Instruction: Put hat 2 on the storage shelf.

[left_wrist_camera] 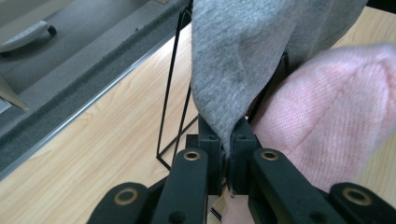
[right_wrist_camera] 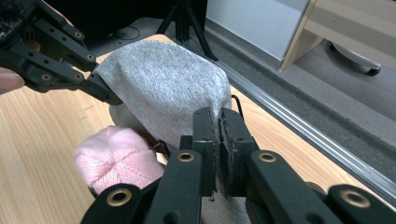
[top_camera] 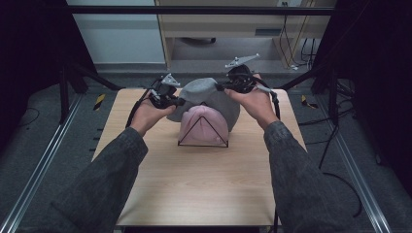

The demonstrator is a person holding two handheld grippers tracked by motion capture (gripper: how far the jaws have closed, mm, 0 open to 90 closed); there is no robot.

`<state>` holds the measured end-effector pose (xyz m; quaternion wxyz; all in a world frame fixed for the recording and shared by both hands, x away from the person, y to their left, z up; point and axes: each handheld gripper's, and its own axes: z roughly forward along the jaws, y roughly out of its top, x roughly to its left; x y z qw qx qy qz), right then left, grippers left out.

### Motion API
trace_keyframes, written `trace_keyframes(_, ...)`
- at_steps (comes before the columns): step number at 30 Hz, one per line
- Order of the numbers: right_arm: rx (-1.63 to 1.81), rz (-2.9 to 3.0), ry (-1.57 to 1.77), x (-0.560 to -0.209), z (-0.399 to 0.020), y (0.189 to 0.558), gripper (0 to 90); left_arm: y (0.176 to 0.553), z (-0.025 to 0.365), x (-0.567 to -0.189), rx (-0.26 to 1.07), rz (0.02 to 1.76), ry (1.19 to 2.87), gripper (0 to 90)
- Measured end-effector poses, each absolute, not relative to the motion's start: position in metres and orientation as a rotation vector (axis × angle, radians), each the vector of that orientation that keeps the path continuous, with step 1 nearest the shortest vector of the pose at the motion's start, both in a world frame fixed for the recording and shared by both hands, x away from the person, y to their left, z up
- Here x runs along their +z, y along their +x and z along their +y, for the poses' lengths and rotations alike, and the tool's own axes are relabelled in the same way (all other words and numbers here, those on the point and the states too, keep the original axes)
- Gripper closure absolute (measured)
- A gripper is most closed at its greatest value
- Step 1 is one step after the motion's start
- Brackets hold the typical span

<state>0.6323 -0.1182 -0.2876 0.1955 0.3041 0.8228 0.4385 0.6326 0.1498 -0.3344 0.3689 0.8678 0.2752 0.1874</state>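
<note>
High view: left gripper (top_camera: pixel 179 101) and right gripper (top_camera: pixel 219 88) pinch the grey hat's (top_camera: pixel 214 97) opposite edges.

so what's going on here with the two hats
A person holds a grey hat stretched between two grippers: the left gripper is shut on one edge and the right gripper on the other. The grey hat hangs just behind a pink hat that already sits on a black wire stand on the wooden table.

Dk grey sleeves; black claws w/ brass pivots, grey plates
</note>
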Motion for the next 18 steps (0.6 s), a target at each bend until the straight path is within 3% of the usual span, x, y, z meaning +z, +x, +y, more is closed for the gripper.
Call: trace_keyframes(18,1.183,2.353,0.857,-0.308,-0.107,0.634,85.8,0.633,0.156,-0.360,0.450,0.742,2.221,86.4)
